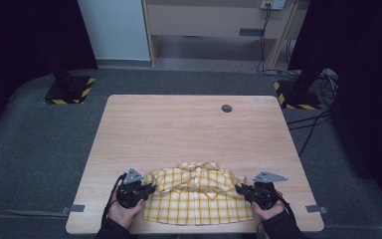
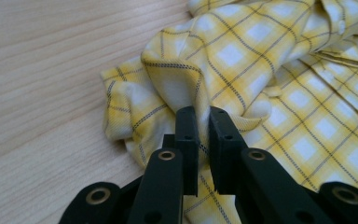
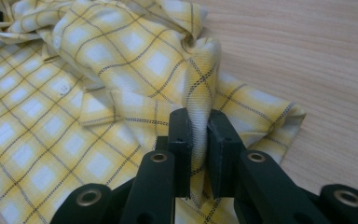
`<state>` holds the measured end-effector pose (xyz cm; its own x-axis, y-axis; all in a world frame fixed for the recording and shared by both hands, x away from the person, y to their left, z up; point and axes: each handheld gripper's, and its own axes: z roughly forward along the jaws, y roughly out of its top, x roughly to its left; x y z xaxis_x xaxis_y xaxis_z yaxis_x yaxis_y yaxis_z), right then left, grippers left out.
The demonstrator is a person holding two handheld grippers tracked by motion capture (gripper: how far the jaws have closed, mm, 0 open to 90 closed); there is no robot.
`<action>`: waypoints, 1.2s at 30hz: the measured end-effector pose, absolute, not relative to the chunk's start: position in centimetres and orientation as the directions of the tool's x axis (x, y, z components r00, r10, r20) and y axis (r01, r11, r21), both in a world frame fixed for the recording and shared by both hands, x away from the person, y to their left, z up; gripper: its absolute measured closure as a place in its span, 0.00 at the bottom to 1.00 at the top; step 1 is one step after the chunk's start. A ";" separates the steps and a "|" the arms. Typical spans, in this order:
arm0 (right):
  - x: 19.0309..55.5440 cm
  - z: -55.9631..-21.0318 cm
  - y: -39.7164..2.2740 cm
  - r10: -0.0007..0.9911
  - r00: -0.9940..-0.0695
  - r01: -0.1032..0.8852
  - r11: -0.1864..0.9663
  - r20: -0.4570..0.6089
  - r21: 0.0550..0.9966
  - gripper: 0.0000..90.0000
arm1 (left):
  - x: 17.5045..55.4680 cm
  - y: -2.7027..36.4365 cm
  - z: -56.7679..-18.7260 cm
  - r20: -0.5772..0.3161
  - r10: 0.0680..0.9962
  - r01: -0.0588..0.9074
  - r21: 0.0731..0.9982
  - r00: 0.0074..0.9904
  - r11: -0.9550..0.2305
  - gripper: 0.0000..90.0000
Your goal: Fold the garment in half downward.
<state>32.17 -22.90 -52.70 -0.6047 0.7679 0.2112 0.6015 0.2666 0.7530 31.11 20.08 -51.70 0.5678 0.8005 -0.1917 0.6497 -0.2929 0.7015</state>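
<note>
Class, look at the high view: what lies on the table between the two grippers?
The yellow checked shirt spans the stretch between the left gripper and the right gripper, each pinching a fold of it.

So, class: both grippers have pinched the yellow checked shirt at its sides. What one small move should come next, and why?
Probably lift both grippers together, gently. The left gripper and right gripper are each shut on a fold of the shirt, which lies bunched at the table's near edge. Raising it evenly should let the crumpled cloth hang free, ready to spread or fold.
</note>
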 end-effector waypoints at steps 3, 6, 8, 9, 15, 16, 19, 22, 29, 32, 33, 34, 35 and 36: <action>32.1 -52.9 -22.8 0.773 -0.598 0.616 0.274 0.212 0.738 0.92 | 31.1 20.0 -51.9 -0.186 0.805 0.657 0.691 0.564 -0.301 0.92; 32.2 -53.1 -22.7 0.775 -0.597 0.624 0.285 0.209 0.727 0.92 | 31.2 19.7 -52.3 -0.167 0.809 0.666 0.672 0.563 -0.324 0.92; 32.2 -53.2 -22.7 0.775 -0.597 0.627 0.291 0.205 0.723 0.92 | 31.2 19.6 -52.3 -0.162 0.811 0.666 0.670 0.561 -0.327 0.92; 32.2 -53.3 -22.6 0.775 -0.599 0.624 0.295 0.201 0.723 0.92 | 31.2 19.5 -52.3 -0.160 0.812 0.667 0.669 0.561 -0.329 0.92; 32.0 -53.3 -22.0 0.774 -0.622 0.587 0.356 0.123 0.727 0.91 | 31.2 19.3 -52.4 -0.140 0.814 0.661 0.668 0.563 -0.343 0.90; 32.0 -53.3 -22.0 0.774 -0.622 0.587 0.356 0.123 0.727 0.91 | 31.2 19.3 -52.4 -0.140 0.814 0.661 0.668 0.563 -0.343 0.90; 32.0 -53.3 -21.9 0.771 -0.627 0.582 0.364 0.116 0.728 0.88 | 31.0 19.2 -52.4 -0.120 0.811 0.649 0.671 0.573 -0.358 0.87; 31.9 -53.2 -22.0 0.755 -0.642 0.579 0.367 0.130 0.728 0.80 | 31.1 19.1 -52.3 -0.149 0.793 0.649 0.671 0.591 -0.358 0.73; 31.9 -52.3 -22.3 0.748 -0.649 0.552 0.343 0.134 0.760 0.64 | 30.6 19.6 -51.0 -0.150 0.773 0.617 0.702 0.616 -0.356 0.54; 32.0 -51.7 -22.9 0.762 -0.634 0.537 0.314 0.130 0.783 0.58 | 30.6 20.0 -50.4 -0.150 0.776 0.609 0.715 0.613 -0.343 0.49; 32.1 -51.4 -23.1 0.766 -0.629 0.536 0.301 0.134 0.789 0.56 | 30.6 20.0 -50.4 -0.150 0.776 0.609 0.715 0.613 -0.343 0.46; 32.2 -51.2 -23.3 0.767 -0.625 0.536 0.287 0.144 0.794 0.53 | 30.7 20.1 -50.3 -0.148 0.777 0.609 0.715 0.612 -0.344 0.45; 32.3 -51.0 -23.4 0.766 -0.625 0.535 0.278 0.151 0.798 0.53 | 30.9 20.3 -50.1 -0.151 0.783 0.607 0.723 0.603 -0.329 0.43; 32.5 -50.8 -23.6 0.767 -0.621 0.535 0.268 0.159 0.801 0.51 | 31.1 20.4 -50.0 -0.155 0.787 0.608 0.728 0.597 -0.318 0.41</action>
